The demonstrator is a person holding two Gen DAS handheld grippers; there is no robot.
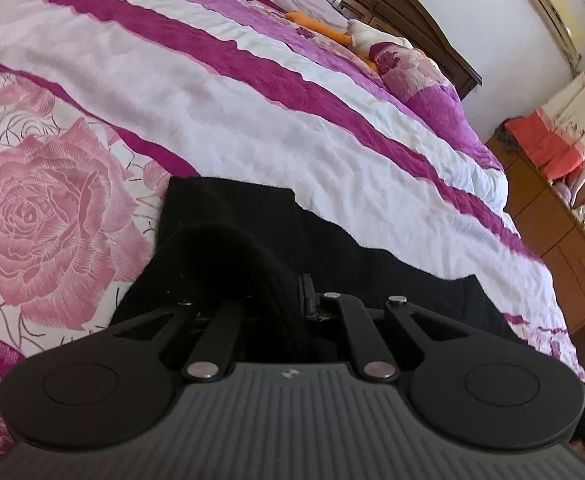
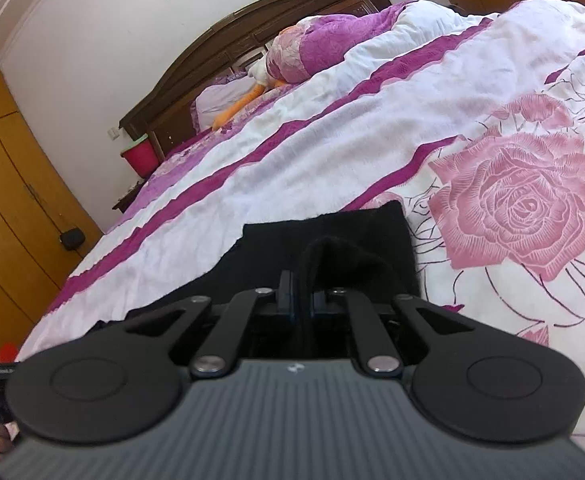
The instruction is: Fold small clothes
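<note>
left hand-held gripper [image 1: 292, 292] and right hand-held gripper [image 2: 302, 292] each clamp black garment [image 1: 392, 276] on bedspread [image 1: 212, 92].

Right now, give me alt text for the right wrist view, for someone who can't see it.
The right gripper is shut on a fold of a black garment lying on a bed with a pink rose bedspread. Beyond it are a dark wooden headboard, a rolled purple quilt and an orange toy.
</note>
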